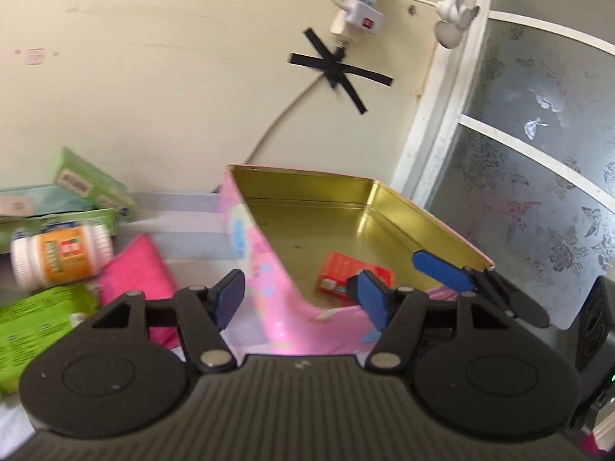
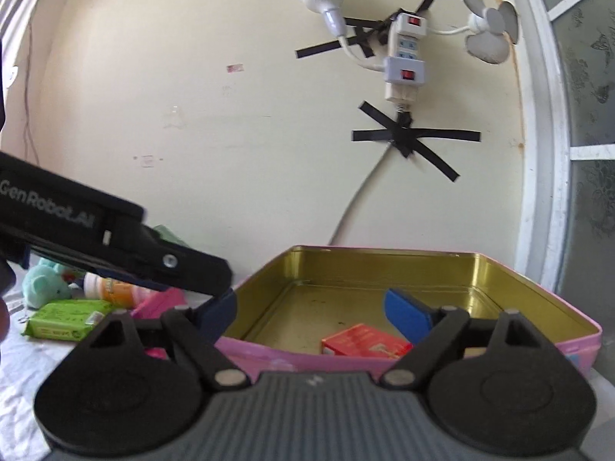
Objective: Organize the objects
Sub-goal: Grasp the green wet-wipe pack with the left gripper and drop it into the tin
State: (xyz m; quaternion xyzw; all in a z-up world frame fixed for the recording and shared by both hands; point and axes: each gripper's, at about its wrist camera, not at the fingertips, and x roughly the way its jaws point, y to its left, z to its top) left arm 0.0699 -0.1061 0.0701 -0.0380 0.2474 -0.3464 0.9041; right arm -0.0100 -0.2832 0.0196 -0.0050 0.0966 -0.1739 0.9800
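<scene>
A pink tin (image 1: 269, 269) with a gold inside stands open against the wall. A small red box (image 1: 346, 274) lies on its floor near the front. My left gripper (image 1: 300, 297) is open and straddles the tin's left front wall, one pad outside and one inside by the red box; neither pad presses on anything. One blue finger (image 1: 442, 269) of the right gripper reaches in over the tin's right wall. In the right wrist view my right gripper (image 2: 311, 315) stands open across the pink tin's (image 2: 576, 330) near rim, just above the red box (image 2: 365, 342).
Left of the tin lie a white bottle with an orange label (image 1: 57, 257), a pink pouch (image 1: 134, 272), green packs (image 1: 38, 326) and a green box (image 1: 92, 184). A teal plush (image 2: 46, 288) sits farther left. A taped power strip (image 2: 403, 57) hangs on the wall; a window frame (image 1: 434, 123) stands at the right.
</scene>
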